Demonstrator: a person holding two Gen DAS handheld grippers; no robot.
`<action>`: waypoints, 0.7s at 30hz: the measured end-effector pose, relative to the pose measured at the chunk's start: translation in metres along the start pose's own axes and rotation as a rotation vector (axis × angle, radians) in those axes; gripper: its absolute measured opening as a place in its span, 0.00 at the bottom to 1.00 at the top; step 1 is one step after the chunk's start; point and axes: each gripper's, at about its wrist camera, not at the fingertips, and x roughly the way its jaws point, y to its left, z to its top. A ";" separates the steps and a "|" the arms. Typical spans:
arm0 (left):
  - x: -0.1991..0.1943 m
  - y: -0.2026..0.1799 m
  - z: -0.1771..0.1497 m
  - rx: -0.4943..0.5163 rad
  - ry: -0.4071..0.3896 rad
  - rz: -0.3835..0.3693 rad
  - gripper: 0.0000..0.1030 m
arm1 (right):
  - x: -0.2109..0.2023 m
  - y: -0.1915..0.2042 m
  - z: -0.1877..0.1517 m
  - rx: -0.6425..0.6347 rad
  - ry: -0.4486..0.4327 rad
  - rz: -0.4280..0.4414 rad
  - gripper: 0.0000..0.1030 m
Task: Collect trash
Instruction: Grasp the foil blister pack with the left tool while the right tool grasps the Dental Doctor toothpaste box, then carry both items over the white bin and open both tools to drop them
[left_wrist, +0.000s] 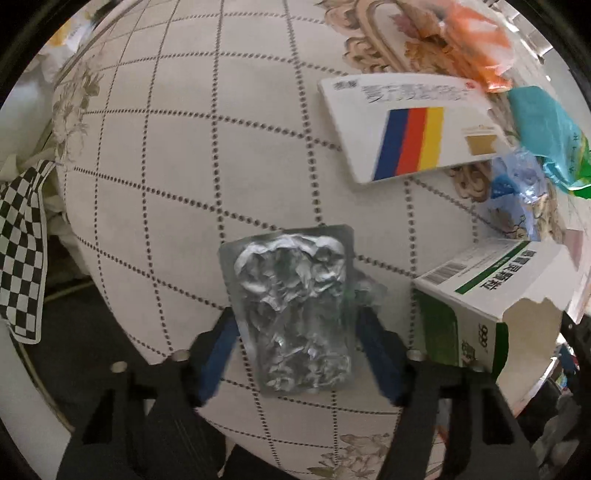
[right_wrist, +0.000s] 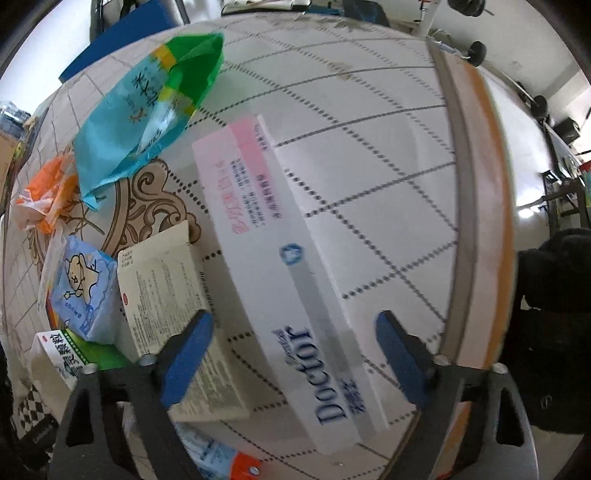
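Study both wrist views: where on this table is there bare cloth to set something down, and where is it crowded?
Free: the grid-patterned tablecloth left of the blister pack and striped box; also the stretch between the long Doctor box and the table edge. Crowded: around the green-and-blue bag, orange wrapper, tissue pack and leaflet box.

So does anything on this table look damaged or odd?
Yes. The green-and-white box has a ragged, torn-open end. The blister pack between the left tool fingers is crumpled, its foil burst.
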 end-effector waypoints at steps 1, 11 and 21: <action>-0.003 -0.001 -0.001 -0.002 0.004 -0.010 0.60 | 0.000 0.000 0.001 0.002 -0.004 0.007 0.76; -0.078 -0.023 -0.024 0.142 -0.111 0.030 0.60 | -0.008 -0.015 -0.018 0.007 -0.001 0.087 0.52; -0.169 -0.038 -0.045 0.307 -0.287 0.101 0.60 | -0.055 -0.027 -0.064 0.044 -0.076 0.160 0.52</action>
